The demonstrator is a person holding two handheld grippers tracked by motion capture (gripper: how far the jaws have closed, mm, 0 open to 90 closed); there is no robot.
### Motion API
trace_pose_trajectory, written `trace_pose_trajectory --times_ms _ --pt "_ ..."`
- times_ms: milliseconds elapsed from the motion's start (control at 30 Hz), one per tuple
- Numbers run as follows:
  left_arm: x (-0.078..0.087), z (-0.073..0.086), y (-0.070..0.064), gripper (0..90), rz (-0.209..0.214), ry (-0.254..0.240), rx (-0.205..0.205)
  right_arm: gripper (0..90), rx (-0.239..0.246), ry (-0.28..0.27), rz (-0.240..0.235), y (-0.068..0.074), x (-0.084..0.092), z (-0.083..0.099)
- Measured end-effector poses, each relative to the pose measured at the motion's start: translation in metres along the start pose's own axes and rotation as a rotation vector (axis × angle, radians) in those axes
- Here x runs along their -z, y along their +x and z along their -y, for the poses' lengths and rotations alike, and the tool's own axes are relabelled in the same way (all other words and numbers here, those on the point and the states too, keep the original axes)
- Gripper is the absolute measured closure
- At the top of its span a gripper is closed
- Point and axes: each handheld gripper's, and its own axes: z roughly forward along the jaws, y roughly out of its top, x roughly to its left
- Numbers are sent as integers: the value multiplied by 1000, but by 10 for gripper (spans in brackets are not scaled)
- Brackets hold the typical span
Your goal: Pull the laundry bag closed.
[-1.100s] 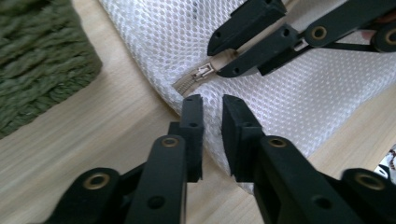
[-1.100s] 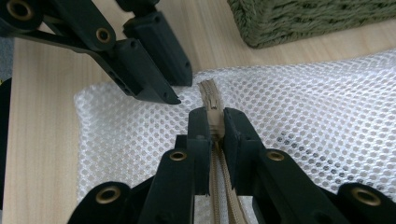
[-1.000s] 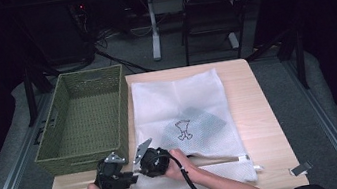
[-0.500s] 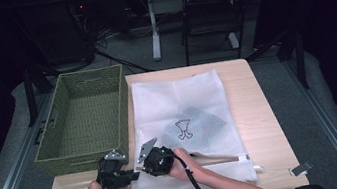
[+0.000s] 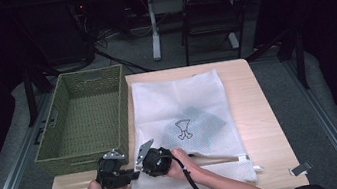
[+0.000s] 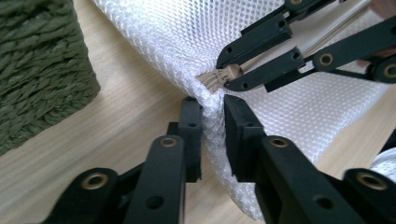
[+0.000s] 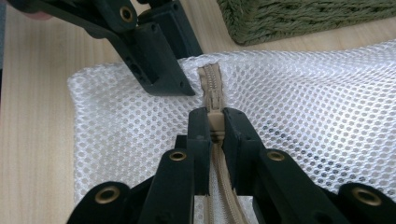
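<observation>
A: The wooden table (image 5: 260,111) carries a green woven basket (image 5: 82,120) at nine o'clock and a white mesh bag (image 5: 185,117) at centre.

B: The left gripper (image 6: 213,119) pinches the bag's corner; the right gripper (image 7: 215,126) clamps the tan zipper pull (image 7: 214,122).

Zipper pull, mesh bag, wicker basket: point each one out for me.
zipper pull (image 7: 215,122): right gripper view, on the tan slider between the jaws.
mesh bag (image 5: 177,96): high view, on bare white mesh in the far half.
wicker basket (image 5: 120,101): high view, on the right side wall's rim.
</observation>
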Motion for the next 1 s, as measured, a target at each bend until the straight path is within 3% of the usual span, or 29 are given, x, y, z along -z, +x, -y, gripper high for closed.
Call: trace_pose_trajectory --times_ms 67,400,1000 --pt "1 -1 -1 738 3 -8 -5 815 7 3 9 0 1 0" --pt "2 -1 -2 837 -13 -28 -3 819 8 7 34 1 2 1" --pt "4 -2 -3 854 -8 -42 -4 820 10 43 45 2 3 4"
